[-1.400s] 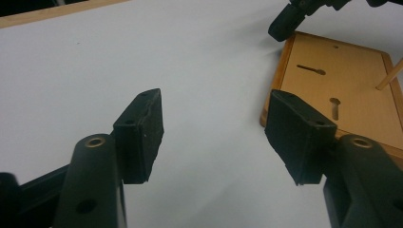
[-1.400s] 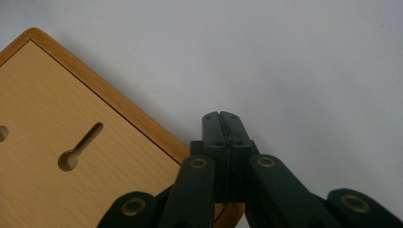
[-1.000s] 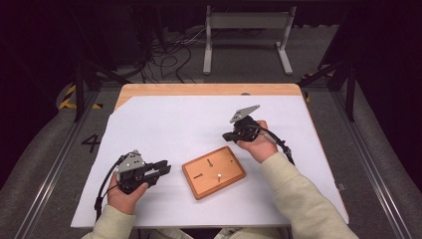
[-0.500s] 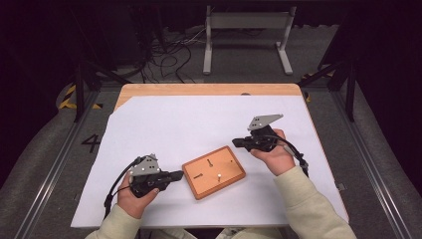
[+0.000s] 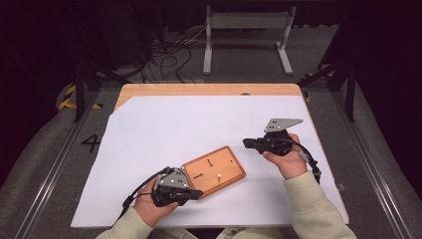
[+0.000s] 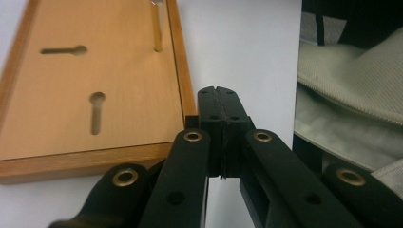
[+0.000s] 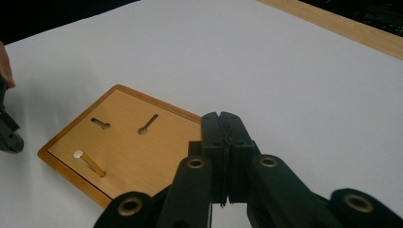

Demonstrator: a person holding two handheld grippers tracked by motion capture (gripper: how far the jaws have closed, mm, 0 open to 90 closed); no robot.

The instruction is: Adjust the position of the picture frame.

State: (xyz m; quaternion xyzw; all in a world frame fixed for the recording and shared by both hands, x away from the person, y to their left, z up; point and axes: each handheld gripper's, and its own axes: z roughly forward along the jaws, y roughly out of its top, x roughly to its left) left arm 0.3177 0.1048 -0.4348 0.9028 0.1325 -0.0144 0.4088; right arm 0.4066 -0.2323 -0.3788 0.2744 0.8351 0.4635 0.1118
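Both claws pinched empty: left claw (image 5: 196, 194) touches wooden board (image 5: 214, 170), right claw (image 5: 247, 143) nearby.

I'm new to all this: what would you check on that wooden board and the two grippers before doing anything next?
1. Left gripper empty, jaws shut: ok.
2. Right gripper empty, jaws shut: ok.
3. Wooden board lies flat on the white sheet: ok.
4. Brass pin lies in the board: ok.
5. The two other keyhole slots free: ok.
6. Left gripper clear of the board's edge: cannot tell; it is right beside the edge.
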